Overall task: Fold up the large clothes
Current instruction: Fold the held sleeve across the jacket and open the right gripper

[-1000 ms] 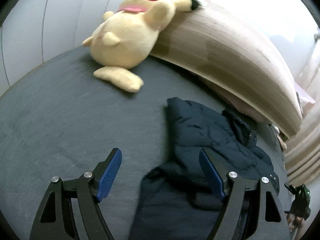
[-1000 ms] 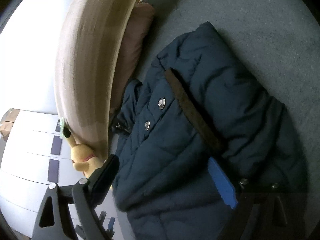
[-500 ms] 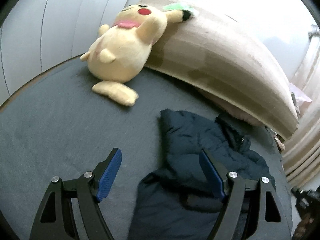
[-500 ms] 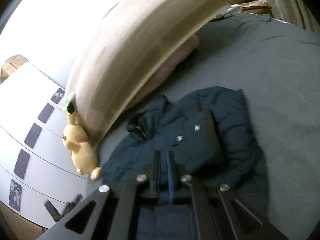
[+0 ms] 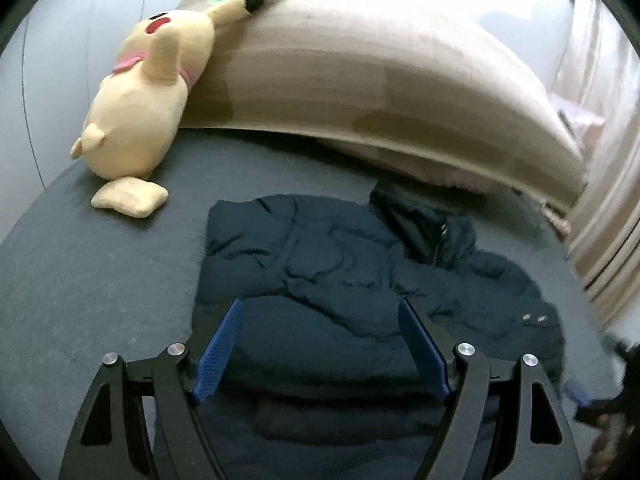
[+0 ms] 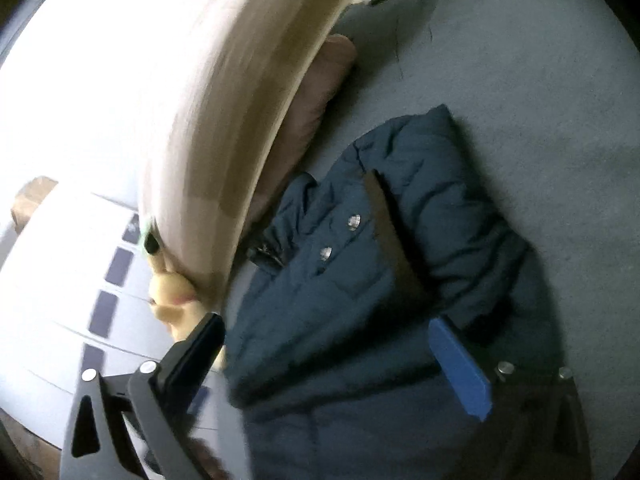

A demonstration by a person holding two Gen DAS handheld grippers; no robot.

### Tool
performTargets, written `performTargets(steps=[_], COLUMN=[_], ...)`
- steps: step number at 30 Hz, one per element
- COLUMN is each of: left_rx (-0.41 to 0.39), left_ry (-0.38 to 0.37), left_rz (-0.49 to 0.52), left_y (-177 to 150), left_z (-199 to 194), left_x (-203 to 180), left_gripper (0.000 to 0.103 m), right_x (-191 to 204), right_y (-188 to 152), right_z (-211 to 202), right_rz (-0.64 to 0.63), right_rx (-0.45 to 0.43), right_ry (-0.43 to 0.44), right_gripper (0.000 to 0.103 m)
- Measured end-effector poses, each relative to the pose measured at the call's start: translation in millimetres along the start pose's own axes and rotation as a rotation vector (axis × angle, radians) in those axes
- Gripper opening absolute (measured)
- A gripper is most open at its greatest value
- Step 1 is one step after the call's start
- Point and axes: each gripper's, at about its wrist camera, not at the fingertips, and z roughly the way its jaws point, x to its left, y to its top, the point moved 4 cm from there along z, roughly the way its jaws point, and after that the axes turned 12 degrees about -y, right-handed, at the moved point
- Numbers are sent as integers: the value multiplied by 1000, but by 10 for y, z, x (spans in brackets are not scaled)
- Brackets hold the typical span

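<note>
- Left wrist view: the left gripper hovers with its jaws spread and nothing between its ribbed blue pads, just above the near part of the jacket.
- The jacket is a dark navy, quilted, puffy garment lying crumpled on the grey, finely napped bed cover; its collar with a small metal zip pull points toward the headboard.
- The headboard is pale, wood-toned and smooth; a pinkish pillow lies at its foot.
- A yellow plush toy, soft and rounded, leans on the headboard's left end, well apart from the jacket.
- No readable writing shows on anything.
- Right wrist view: the right gripper has just been opening; its jaws stand wide, with jacket fabric below them but not pinched.
- Two round metal snaps and a brown strip run along the jacket's front.
- The picture is motion-blurred, so finer detail cannot be told.
</note>
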Motion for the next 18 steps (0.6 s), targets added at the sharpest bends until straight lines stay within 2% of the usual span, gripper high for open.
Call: performTargets(steps=[3, 5, 7, 9, 11, 12, 13, 14, 16, 18], left_rx=[46, 66, 59, 54, 53, 54, 53, 48, 31, 7], left_ry=[38, 47, 39, 38, 42, 41, 40, 41, 42, 35], left_rz=[27, 37, 36, 33, 23, 14, 11, 7, 9, 10], left_y=[-83, -151, -187, -193, -194, -192, -193, -182, -149, -71], left_z=[178, 232, 205, 175, 141, 120, 106, 81, 3, -88], left_x=[-3, 16, 45, 75, 115, 137, 140, 143, 147, 144], left_gripper=[80, 80, 80, 80, 80, 80, 80, 80, 80, 80], right_x=[49, -46, -145, -154, -103, -94, -82, -63, 143, 385], right_y=[50, 37, 32, 33, 66, 100, 115, 136, 126, 88], right_z=[187, 362, 429, 452, 507, 564, 638, 657, 548, 333], right_rz=[18, 74, 134, 139, 138, 131, 131, 126, 17, -84], right_rx=[38, 83, 74, 67, 58, 67, 90, 98, 38, -26], right_ry=[17, -65, -76, -80, -81, -117, -137, -158, -205, -210], right_gripper=[103, 102, 101, 100, 77, 41, 18, 17, 11, 10])
